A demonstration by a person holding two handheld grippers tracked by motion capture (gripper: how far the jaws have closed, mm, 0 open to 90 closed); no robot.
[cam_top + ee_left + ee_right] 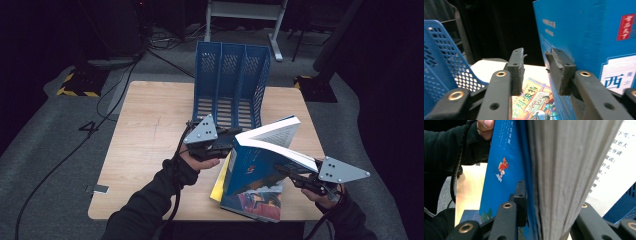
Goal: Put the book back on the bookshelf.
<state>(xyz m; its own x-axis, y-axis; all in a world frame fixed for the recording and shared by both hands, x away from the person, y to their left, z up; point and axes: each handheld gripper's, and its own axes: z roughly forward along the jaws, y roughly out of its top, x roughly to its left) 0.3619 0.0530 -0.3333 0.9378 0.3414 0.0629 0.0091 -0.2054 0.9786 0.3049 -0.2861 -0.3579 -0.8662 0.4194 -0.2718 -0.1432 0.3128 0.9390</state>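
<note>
**Thick blue book held up by the right gripper, left jaws apart beside its cover**

The thick blue-covered paperback book (260,160) stands tilted on the light wooden table (150,130), near the person's edge and in front of the blue perforated plastic three-slot file rack (230,82). Its cover faces the person and its white page block fans open at the top right.

The right gripper (295,176) grips the book from the right. In the right gripper view its two black jaws close on the cover and the page block (554,177), the left jaw pad flat against the blue cover, the right jaw partly hidden behind the pages.

The left gripper (231,141) sits at the book's upper left corner. In the left gripper view its jaws stand partly apart with nothing between them; the right jaw lies just beside the blue cover (586,37), though whether it touches I cannot tell.

Under the upright book a second book with a yellow edge and a colourful illustrated cover (220,182) lies flat on the table; it also shows below the left jaws (534,100).
</note>
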